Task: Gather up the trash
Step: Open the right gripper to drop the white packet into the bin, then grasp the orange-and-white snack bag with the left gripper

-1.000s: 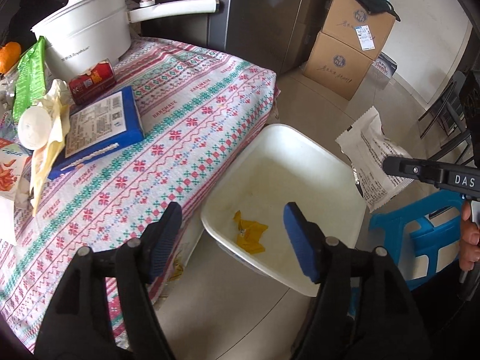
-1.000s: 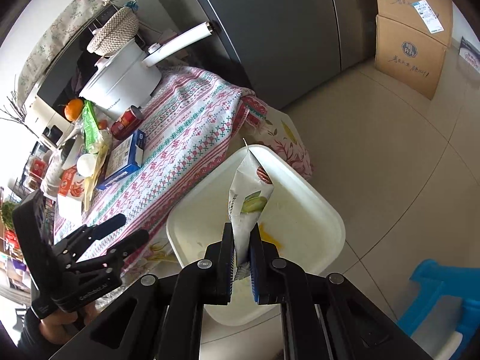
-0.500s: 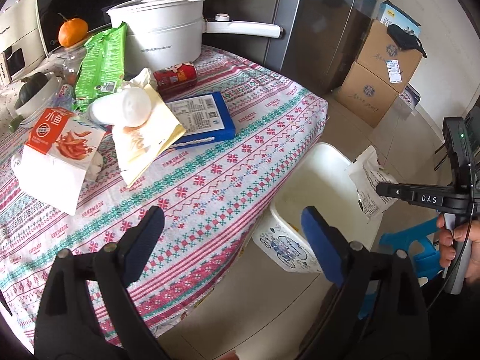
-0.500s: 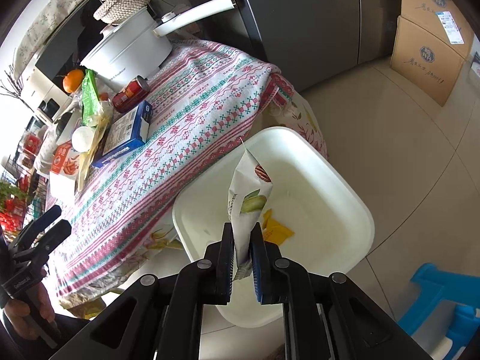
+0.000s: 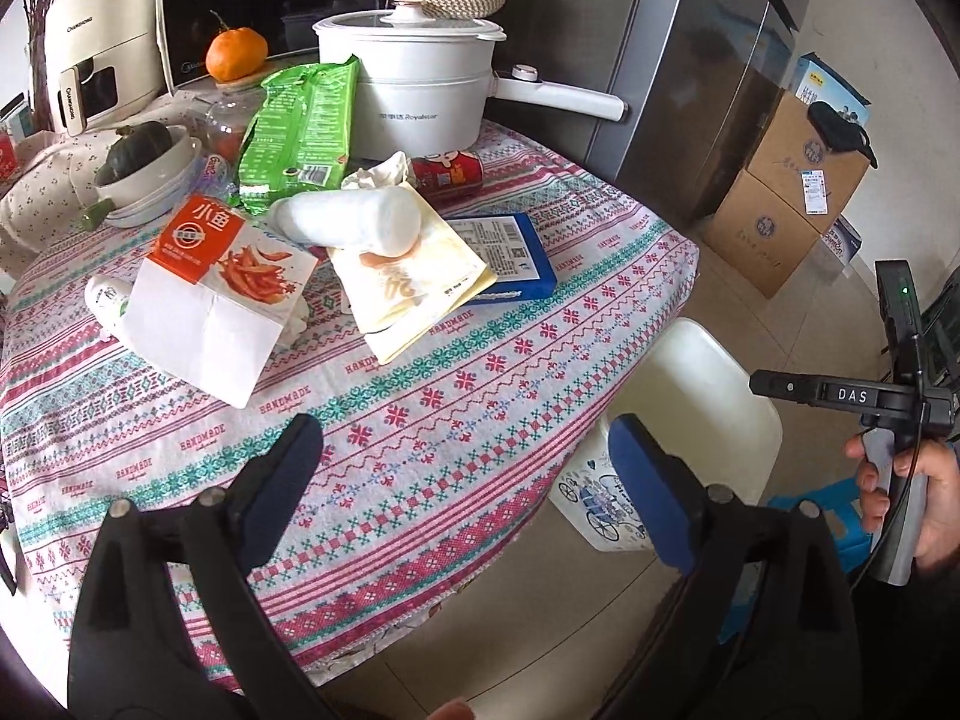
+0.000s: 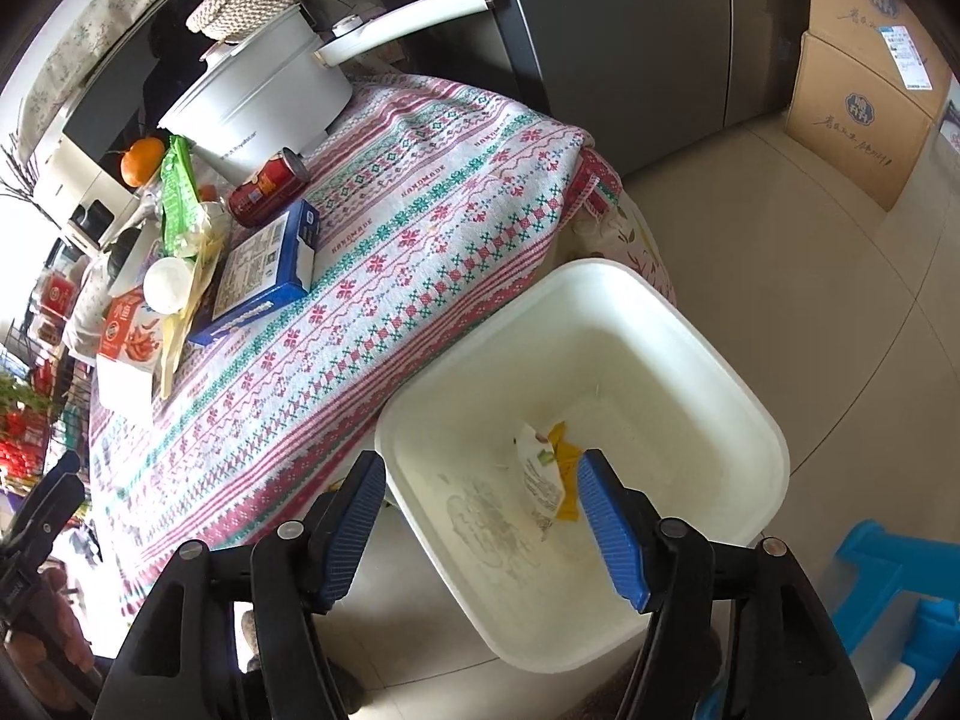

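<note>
A white bin [image 6: 690, 348] stands on the floor by the table; it also shows in the left wrist view [image 5: 714, 396]. A white snack pouch [image 6: 540, 474] and a yellow wrapper [image 6: 567, 456] lie in it. My right gripper [image 6: 480, 531] is open and empty above the bin. My left gripper [image 5: 465, 498] is open and empty above the table's front edge. Trash lies on the table: an orange-and-white bag [image 5: 222, 294], a cream wrapper [image 5: 414, 288], a blue box [image 5: 510, 252], a green bag [image 5: 300, 126], a red can [image 5: 447, 171].
A white electric pot [image 5: 420, 96], an orange [image 5: 237, 54] and a bowl [image 5: 150, 174] stand at the table's back. Cardboard boxes [image 5: 786, 192] sit by the fridge [image 5: 708, 60]. A blue stool [image 6: 888, 594] is beside the bin.
My right gripper has opened and dropped the white pouch into the bin. My left gripper has swung left from over the bin to over the table.
</note>
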{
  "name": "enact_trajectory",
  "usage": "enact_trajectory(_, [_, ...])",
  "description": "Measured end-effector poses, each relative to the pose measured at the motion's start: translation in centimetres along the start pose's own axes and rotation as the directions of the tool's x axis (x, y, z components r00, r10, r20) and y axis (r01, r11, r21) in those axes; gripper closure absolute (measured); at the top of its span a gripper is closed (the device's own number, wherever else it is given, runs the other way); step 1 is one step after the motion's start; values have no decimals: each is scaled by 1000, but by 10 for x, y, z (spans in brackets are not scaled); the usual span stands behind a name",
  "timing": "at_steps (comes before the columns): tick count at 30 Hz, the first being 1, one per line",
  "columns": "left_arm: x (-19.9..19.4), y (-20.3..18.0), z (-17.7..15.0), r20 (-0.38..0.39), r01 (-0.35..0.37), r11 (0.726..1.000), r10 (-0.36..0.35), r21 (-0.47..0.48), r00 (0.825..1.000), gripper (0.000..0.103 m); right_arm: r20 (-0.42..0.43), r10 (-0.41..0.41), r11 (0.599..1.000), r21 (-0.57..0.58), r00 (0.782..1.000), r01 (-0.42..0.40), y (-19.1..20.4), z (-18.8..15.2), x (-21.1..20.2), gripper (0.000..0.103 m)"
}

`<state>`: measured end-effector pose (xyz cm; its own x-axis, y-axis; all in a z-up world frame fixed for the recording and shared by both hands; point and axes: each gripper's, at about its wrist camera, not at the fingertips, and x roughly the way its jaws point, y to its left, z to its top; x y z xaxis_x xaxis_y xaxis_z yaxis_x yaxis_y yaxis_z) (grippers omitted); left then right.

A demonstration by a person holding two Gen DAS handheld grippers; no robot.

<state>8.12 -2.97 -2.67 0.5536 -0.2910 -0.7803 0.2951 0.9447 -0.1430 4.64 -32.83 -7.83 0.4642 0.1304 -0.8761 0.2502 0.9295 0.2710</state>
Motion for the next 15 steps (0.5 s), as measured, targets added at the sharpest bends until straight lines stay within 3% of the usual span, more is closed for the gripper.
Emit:
enact_trajectory(7, [-15,36,8,23,-62,995,64,-74,998,7,85,19,998,-61,996,-14,37,9,-20,28])
enact_trajectory(11, [-22,71,18,41,-139,978,147,-155,988,7,117,35,993,-115,992,-22,63,16,-24,23])
enact_trajectory(15, [-15,105,26,21,-164,958,174,-236,985,7,113,56,985,-169,992,-37,88,27,-18,23])
